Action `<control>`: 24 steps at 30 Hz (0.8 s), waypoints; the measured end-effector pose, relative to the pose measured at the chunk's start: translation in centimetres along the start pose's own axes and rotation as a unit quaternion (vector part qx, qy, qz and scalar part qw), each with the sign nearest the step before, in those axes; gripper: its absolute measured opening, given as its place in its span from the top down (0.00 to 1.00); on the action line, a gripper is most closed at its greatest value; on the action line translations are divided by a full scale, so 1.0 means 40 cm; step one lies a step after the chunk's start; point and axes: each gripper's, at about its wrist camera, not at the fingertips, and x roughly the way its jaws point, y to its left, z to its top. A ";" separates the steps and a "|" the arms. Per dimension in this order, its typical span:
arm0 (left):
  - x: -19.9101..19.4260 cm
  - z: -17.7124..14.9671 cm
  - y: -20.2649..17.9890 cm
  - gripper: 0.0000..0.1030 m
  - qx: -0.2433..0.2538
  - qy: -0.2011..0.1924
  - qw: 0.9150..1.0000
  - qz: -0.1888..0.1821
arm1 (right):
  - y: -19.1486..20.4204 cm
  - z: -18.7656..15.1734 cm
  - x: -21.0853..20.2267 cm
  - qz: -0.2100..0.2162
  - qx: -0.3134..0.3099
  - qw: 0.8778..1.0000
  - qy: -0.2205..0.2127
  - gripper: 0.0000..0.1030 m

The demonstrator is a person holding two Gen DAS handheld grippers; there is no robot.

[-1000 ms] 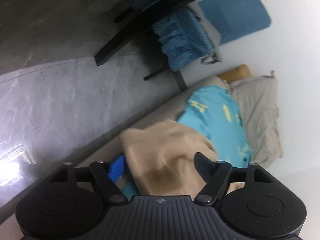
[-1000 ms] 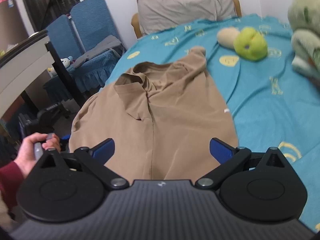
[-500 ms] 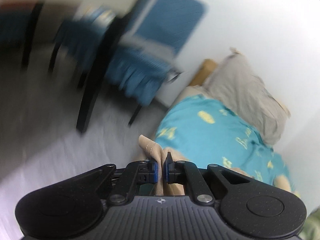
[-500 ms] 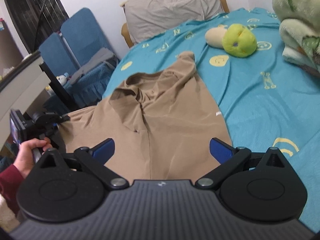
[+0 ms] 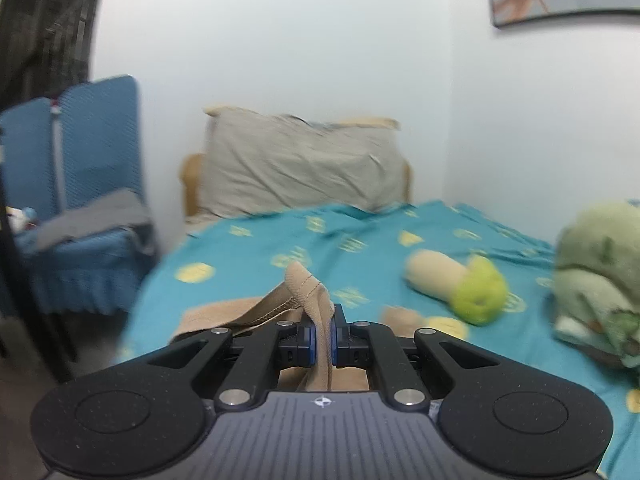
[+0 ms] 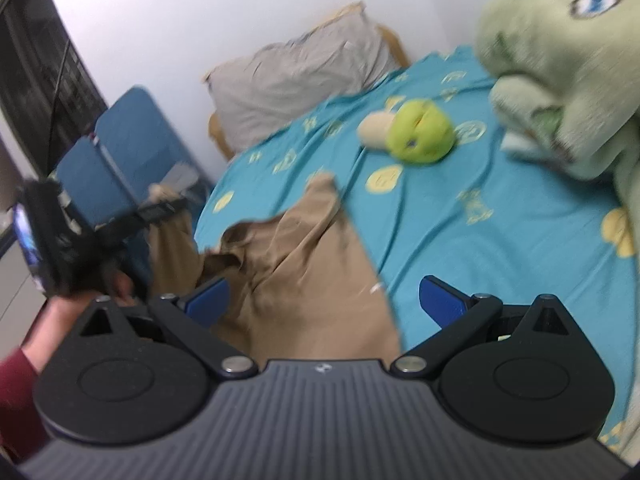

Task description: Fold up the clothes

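Note:
A tan shirt (image 6: 304, 264) lies on the teal bed sheet (image 6: 460, 220), its left side lifted off the bed. My left gripper (image 5: 323, 334) is shut on a hemmed edge of that tan shirt (image 5: 308, 292), which sticks up between the pads. In the right wrist view the left gripper (image 6: 160, 210) holds the cloth at the bed's left edge, above the sheet. My right gripper (image 6: 324, 296) is open and empty, hovering over the shirt's near part.
A grey pillow (image 5: 300, 168) lies at the bed's head. A green and cream plush toy (image 6: 416, 132) lies on the sheet beyond the shirt. A pale green blanket pile (image 6: 560, 60) is at the right. Blue chairs (image 5: 80, 184) stand left of the bed.
My left gripper has closed on the shirt's edge, lifted it and swung round to face the bed's head. My right gripper stays open and has shifted right.

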 end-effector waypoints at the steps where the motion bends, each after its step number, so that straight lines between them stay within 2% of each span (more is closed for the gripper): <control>1: 0.019 -0.015 -0.032 0.93 0.003 0.008 1.000 -0.007 | -0.008 0.005 -0.001 -0.002 0.001 1.000 -0.004 0.00; 4: 0.076 -0.071 -0.102 0.91 0.012 0.037 0.999 -0.020 | -0.032 0.020 -0.003 -0.010 0.005 1.000 -0.015 0.00; 5: 0.088 -0.090 -0.114 0.87 0.014 0.047 0.999 -0.023 | -0.040 0.025 -0.004 -0.012 0.006 1.000 -0.019 0.00; 7: 0.085 -0.127 -0.119 0.74 0.012 0.061 0.998 -0.033 | -0.054 0.033 -0.003 -0.016 0.008 1.000 -0.024 0.00; 8: 0.082 -0.142 -0.113 0.59 0.010 0.067 0.997 -0.037 | -0.057 0.033 0.002 -0.013 0.010 1.000 -0.021 0.00; 9: 0.081 -0.151 -0.101 0.49 0.010 0.070 0.997 -0.039 | -0.058 0.032 0.005 -0.010 0.010 1.000 -0.019 0.00; 10: 0.066 -0.159 -0.093 0.46 0.013 0.072 0.997 -0.040 | -0.058 0.031 0.007 -0.006 0.010 1.000 -0.018 0.00; 12: 0.021 -0.162 -0.075 0.28 0.020 0.078 0.996 -0.030 | -0.055 0.030 0.008 0.004 0.010 1.000 -0.020 0.00; 14: -0.049 -0.161 -0.053 0.18 0.024 0.077 0.997 -0.008 | -0.050 0.029 0.006 0.013 0.006 1.000 -0.023 0.00; 17: -0.205 -0.166 -0.024 0.13 0.031 0.065 0.997 0.001 | -0.035 0.023 -0.001 0.022 -0.005 0.999 -0.028 0.00; 20: -0.365 -0.176 -0.004 0.01 0.018 0.047 0.999 0.017 | -0.020 0.014 -0.013 0.035 -0.017 0.999 -0.033 0.00; 24: -0.516 -0.182 -0.011 0.00 0.025 0.029 0.999 0.034 | 0.007 -0.002 -0.028 0.056 -0.038 0.997 -0.035 0.00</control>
